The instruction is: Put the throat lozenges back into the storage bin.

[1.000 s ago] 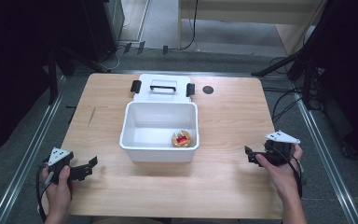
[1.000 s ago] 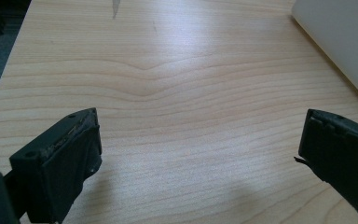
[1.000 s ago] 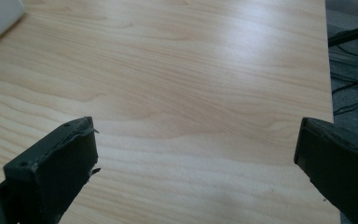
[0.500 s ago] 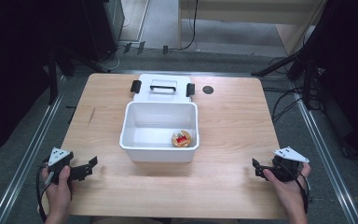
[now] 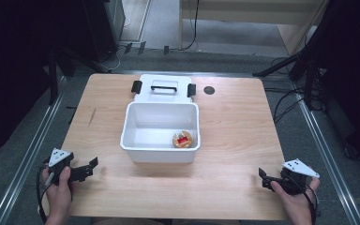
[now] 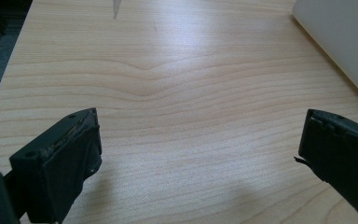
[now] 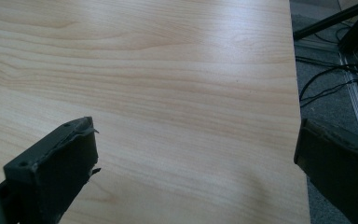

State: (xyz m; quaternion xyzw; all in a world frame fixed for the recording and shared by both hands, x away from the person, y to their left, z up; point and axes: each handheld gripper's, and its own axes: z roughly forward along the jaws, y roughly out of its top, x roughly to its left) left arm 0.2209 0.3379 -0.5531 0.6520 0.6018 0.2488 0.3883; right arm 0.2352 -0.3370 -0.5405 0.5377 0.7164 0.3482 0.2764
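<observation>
Left gripper [image 5: 90,165]: held low at the near left corner of the table [image 5: 234,136], jaws wide apart over bare wood, nothing between them. In the left gripper view the same spread shows [image 6: 198,154], with a wall of the bin [image 6: 349,37] at the upper right, well apart from the jaws.

Right gripper [image 5: 264,177]: near right corner, close to the table's edge, jaws apart and empty. In the right gripper view [image 7: 196,158] they frame plain wood and the table's right edge, with floor cables beyond.

Bin [image 5: 136,145]: white, open, standing at table centre, upright.

Item [image 5: 182,139]: small round object, tan with a red patch, lying inside the bin at its near right corner. What it is cannot be told.

Lid [image 5: 164,86]: white, with a handle and two black latches, lying just behind the bin and touching its far rim.

Change noted: a second ago the right gripper stood higher up the right side of the table; it has since drawn back toward the person and the near edge. Left gripper, bin, item and lid are unchanged in place.

Assessment: with the item in the bin and both grippers empty, apart and withdrawn, the placing looks finished. The lid remains off, should closing be wanted.
</observation>
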